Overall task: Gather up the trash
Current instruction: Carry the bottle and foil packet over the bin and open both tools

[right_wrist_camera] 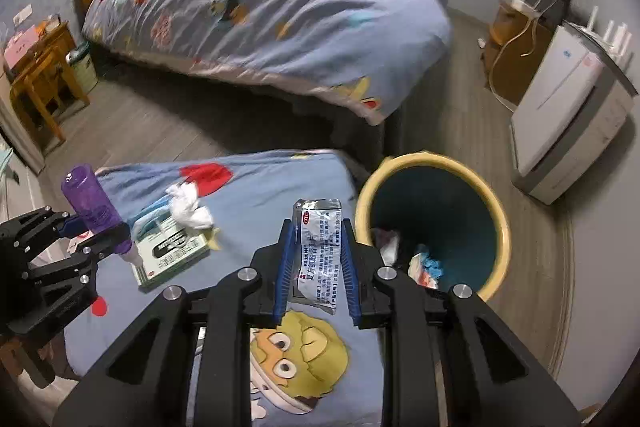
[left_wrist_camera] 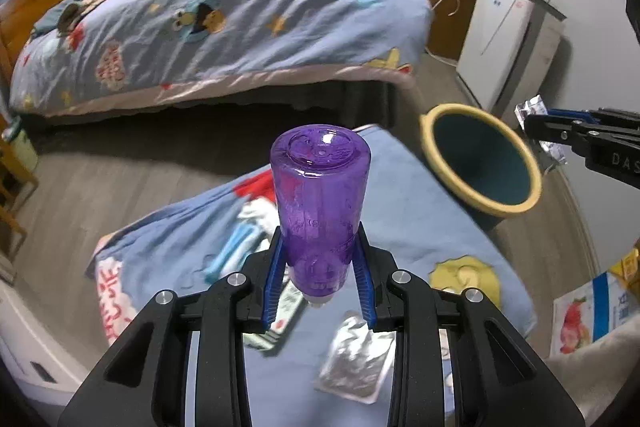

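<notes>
My left gripper (left_wrist_camera: 320,239) is shut on a purple plastic bottle (left_wrist_camera: 320,187), held bottom-up above the blue cartoon cloth (left_wrist_camera: 400,227); the right wrist view shows that bottle (right_wrist_camera: 94,203) at the left. My right gripper (right_wrist_camera: 316,231) is shut on a silver medicine sachet (right_wrist_camera: 320,247), lifted above the cloth beside the bin (right_wrist_camera: 432,223), a yellow-rimmed, dark teal one with some trash inside. That sachet (left_wrist_camera: 530,109) and right gripper (left_wrist_camera: 532,125) show at the left wrist view's right edge, next to the bin (left_wrist_camera: 480,159). On the cloth lie a green medicine box (right_wrist_camera: 172,251), crumpled tissue (right_wrist_camera: 188,207) and another silver sachet (left_wrist_camera: 356,359).
A bed (right_wrist_camera: 272,11) with a blue quilt fills the background across a strip of wood floor (right_wrist_camera: 160,131). A white appliance (right_wrist_camera: 568,115) stands at the right by the wall. A wooden stool (right_wrist_camera: 44,83) is at the left. A printed carton (left_wrist_camera: 592,311) sits at the right.
</notes>
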`<state>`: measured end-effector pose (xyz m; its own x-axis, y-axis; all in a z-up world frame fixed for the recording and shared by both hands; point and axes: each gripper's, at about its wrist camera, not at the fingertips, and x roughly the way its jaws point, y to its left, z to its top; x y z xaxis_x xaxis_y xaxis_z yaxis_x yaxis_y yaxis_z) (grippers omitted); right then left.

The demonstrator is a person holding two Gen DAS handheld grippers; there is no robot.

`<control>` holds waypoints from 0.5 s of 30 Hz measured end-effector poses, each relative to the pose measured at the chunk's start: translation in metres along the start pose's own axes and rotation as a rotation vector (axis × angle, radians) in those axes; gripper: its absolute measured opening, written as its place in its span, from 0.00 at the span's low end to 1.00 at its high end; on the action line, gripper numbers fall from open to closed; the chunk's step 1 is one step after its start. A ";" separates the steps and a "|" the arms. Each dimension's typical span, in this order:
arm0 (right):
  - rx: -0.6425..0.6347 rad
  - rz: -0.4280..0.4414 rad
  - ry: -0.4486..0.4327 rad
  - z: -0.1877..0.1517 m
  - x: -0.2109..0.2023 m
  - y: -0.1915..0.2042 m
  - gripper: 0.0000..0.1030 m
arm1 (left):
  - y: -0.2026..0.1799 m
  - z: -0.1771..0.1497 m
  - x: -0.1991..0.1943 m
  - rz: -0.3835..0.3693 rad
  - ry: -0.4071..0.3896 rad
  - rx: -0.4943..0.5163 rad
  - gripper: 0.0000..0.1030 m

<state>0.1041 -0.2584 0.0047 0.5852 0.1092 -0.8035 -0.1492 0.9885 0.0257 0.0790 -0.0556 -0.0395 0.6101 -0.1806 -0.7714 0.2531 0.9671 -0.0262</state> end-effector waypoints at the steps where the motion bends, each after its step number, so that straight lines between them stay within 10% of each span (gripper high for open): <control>1: 0.042 0.027 0.013 -0.001 0.003 -0.009 0.21 | -0.005 0.001 0.000 0.001 -0.003 0.012 0.32; 15: 0.085 0.014 0.008 -0.003 0.015 -0.054 0.21 | -0.063 0.016 0.012 -0.016 -0.007 0.105 0.32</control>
<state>0.1189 -0.3102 -0.0103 0.5771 0.1226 -0.8074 -0.0892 0.9922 0.0870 0.0821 -0.1215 -0.0372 0.6103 -0.1979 -0.7671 0.3400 0.9400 0.0280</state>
